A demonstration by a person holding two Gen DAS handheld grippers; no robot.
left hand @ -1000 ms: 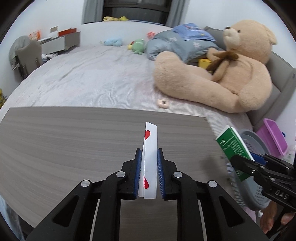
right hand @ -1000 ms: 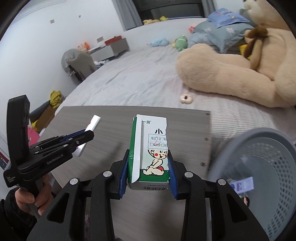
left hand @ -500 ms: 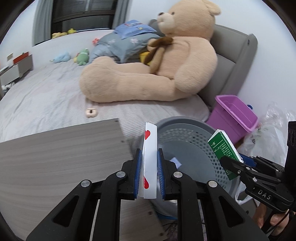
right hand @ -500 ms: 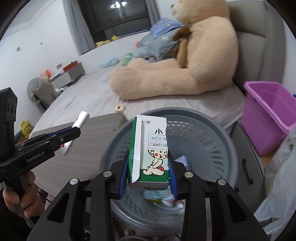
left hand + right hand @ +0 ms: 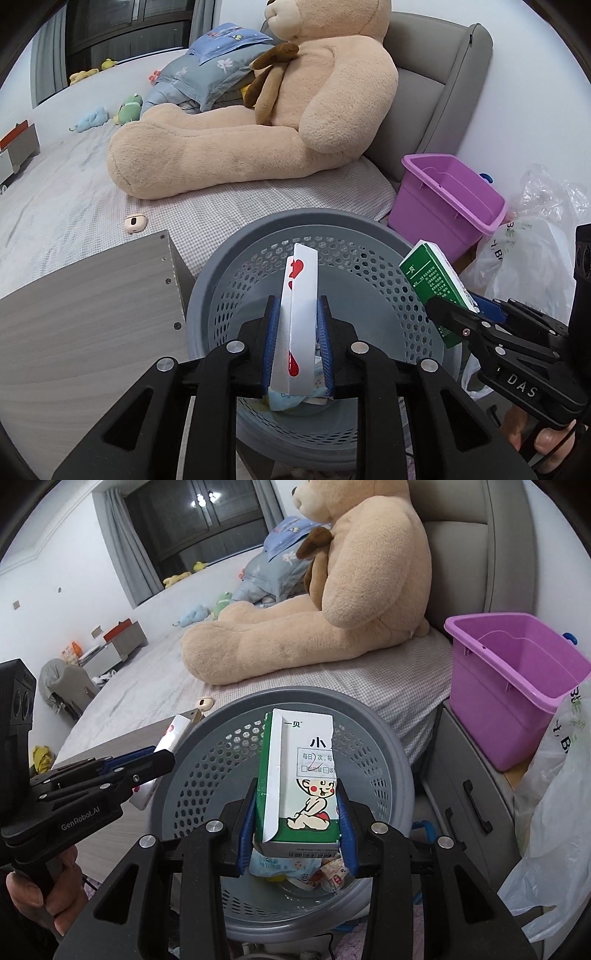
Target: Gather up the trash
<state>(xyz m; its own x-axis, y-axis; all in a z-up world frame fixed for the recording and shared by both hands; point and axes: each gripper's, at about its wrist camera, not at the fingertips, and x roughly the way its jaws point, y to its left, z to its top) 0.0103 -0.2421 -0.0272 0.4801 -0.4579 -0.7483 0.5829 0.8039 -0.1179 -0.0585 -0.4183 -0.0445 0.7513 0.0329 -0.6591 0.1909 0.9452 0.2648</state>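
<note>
Both tools over the grey basket (image 5: pixel 207 295): left tool (image 5: pixel 295 341) grips white carton (image 5: pixel 299 314), right tool (image 5: pixel 297 825) grips green carton (image 5: pixel 301 782), jaws just easing. We judge basket straight below, 6 o'clock; cartons upright.

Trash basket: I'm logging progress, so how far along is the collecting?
Done: the gray basket already holds wrappers. In hand: the left claw has a white box and the right claw a green carton, both over the basket, jaws just easing open. Left: dropping both.
</note>
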